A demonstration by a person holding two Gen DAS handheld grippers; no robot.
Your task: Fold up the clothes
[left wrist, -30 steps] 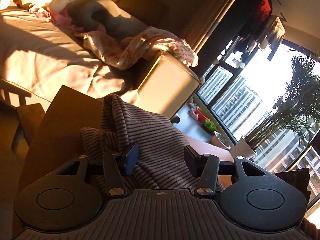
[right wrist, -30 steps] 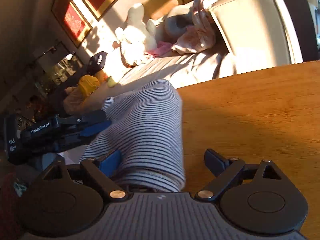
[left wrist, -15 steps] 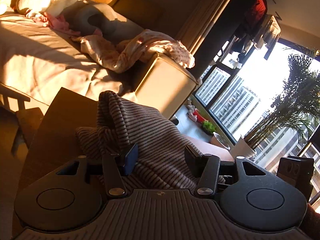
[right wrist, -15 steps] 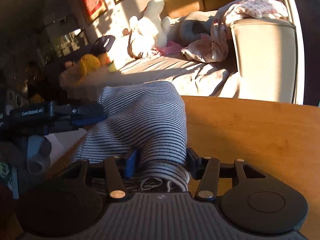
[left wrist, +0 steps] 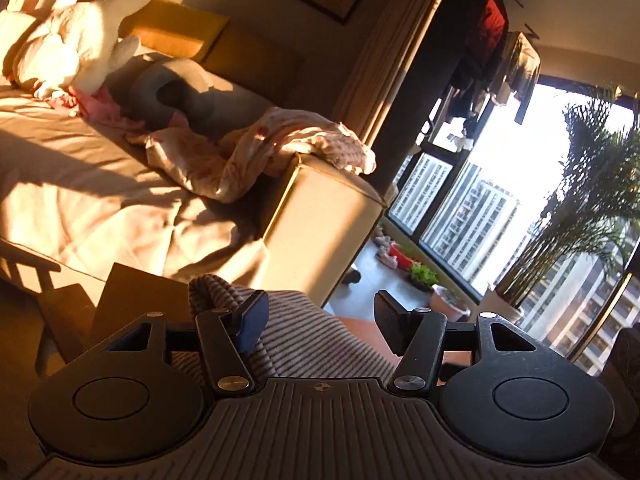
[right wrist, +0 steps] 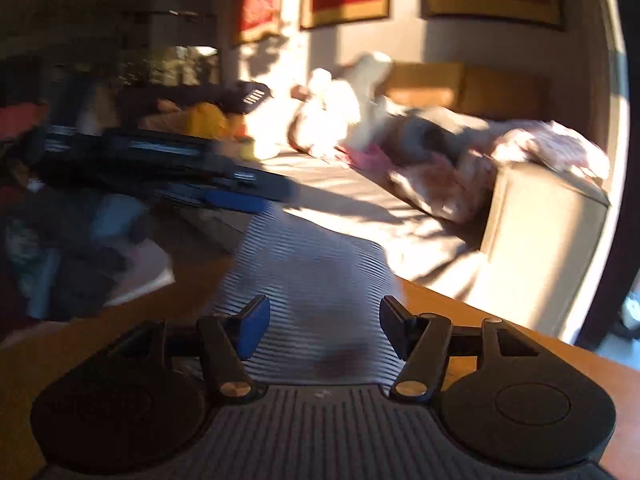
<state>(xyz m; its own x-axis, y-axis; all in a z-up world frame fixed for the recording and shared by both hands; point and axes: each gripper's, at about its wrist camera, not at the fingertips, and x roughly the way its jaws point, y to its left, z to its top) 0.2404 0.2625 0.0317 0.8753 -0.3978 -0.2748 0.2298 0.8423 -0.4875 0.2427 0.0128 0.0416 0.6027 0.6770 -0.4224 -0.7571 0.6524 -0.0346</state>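
A grey striped garment [left wrist: 304, 344] lies folded on the wooden table [left wrist: 128, 292]. In the left wrist view my left gripper [left wrist: 318, 320] is above its near end, fingers apart, the cloth below them. In the right wrist view the same garment [right wrist: 316, 280] stretches away from my right gripper [right wrist: 324, 318], whose fingers stand apart on either side of the cloth without pinching it. The left gripper [right wrist: 224, 196] shows blurred at the garment's far end in the right wrist view.
A sofa [left wrist: 100, 184] with a white plush toy [left wrist: 76, 44], grey pillow [left wrist: 184, 96] and a pink patterned blanket [left wrist: 256, 152] stands beyond the table. Its armrest [left wrist: 324, 232] is near the table. Windows and a potted palm [left wrist: 592, 208] are at right.
My right gripper has opened off the striped garment and the view has swung, now blurred. My left gripper has risen and tilted up; the garment sits lower in its view.
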